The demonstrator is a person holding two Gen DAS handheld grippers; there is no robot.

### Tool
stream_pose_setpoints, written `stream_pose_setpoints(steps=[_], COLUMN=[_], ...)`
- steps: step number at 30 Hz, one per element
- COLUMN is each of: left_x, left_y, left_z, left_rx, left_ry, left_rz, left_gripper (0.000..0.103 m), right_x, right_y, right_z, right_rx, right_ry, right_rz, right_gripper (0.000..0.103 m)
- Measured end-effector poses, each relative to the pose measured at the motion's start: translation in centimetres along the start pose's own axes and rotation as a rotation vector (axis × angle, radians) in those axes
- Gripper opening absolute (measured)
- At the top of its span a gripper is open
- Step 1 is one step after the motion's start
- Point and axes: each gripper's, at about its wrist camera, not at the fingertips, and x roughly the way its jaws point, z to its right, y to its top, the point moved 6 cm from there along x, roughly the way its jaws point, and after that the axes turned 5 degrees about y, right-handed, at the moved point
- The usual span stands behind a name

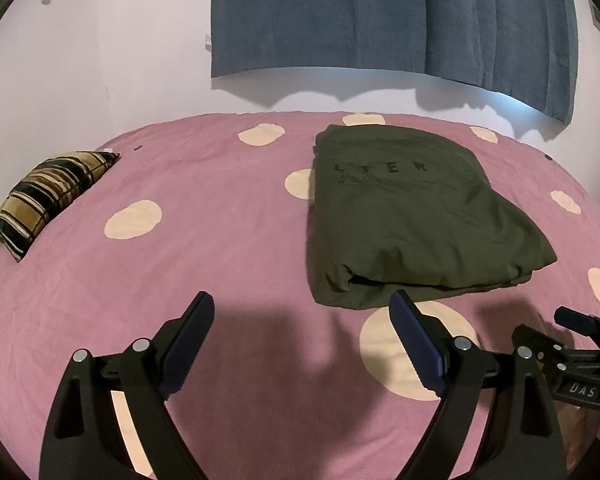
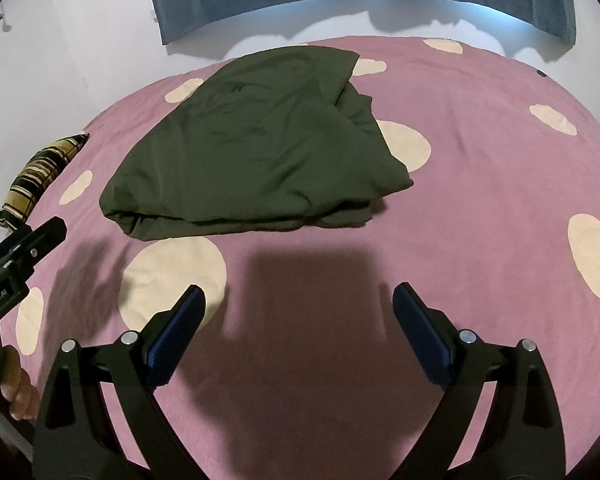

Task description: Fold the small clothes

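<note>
Wide bed [image 1: 227,240] under a mauve-pink sheet dotted with large cream circles, filling most of both views. Behind it a pale wall [image 1: 99,60], with a blue-grey curtain [image 1: 340,16] hanging down to just above the far edge of the mattress. At the left edge of the bed, a striped pillow [image 1: 47,196] in black, tan and cream, lying flat near the wall. Toward the middle of the bed, a dark olive garment [image 1: 412,216], folded into a thick, roughly rectangular bundle, faint dark lettering across its upper face, layered edges showing along the near side, one corner overlapping a cream dot. Garment well apart from the pillow and untouched by either tool. Left tool [image 1: 302,336] poised over the sheet short of the garment's near left corner, angled downward, blue-padded fingers spread wide with nothing between them, only a shadow on the sheet below. Right tool [image 2: 300,320] likewise tilted down over bare sheet in front of the garment, released, fingers wide apart and empty. Seen from the right wrist, a hand [image 2: 17,392] gripping the left tool's handle at the lower left edge.
</note>
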Motion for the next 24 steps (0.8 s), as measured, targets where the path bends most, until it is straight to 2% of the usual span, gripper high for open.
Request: stream_pose_setpoints(steps=[8,11,14,17,18,24], left_x=[0.1,0.3,-0.4,-1.7,-1.9,-1.6], left_y=[0.0,-0.1,-0.1,0.4,0.7,4.4], left_z=[0.2,0.4,0.6,-0.3,-0.5,-4.7], left_rx=[0.011,0.019,0.002,-0.074,-0.075,-0.083], left_ry=[-0.002,0.024,-0.042,-0.144,-0.145,-0.026], left_rz=[-0.020,-0.036,0.001,0.053,0.056,0.119], left_gripper=[0.088,0.091,0.091,0.091,0.091,0.091], right_x=[0.2,0.2,0.3,0.3,0.3,-2.0], right_y=[-0.1,-0.2,-0.3,-0.4,-0.4,1.9], right_z=[-0.1,-0.1,-0.2,-0.3,-0.3,1.0], right_rx=[-0.004,-0.005,-0.006,-0.006,0.001,0.033], right_ry=[0.002,0.002,0.003,0.017,0.029,0.086], right_rz=[-0.006,-0.008,-0.009,-0.015,-0.019,0.025], right_gripper=[0.095,0.095,0.095,0.095,0.095,0.095])
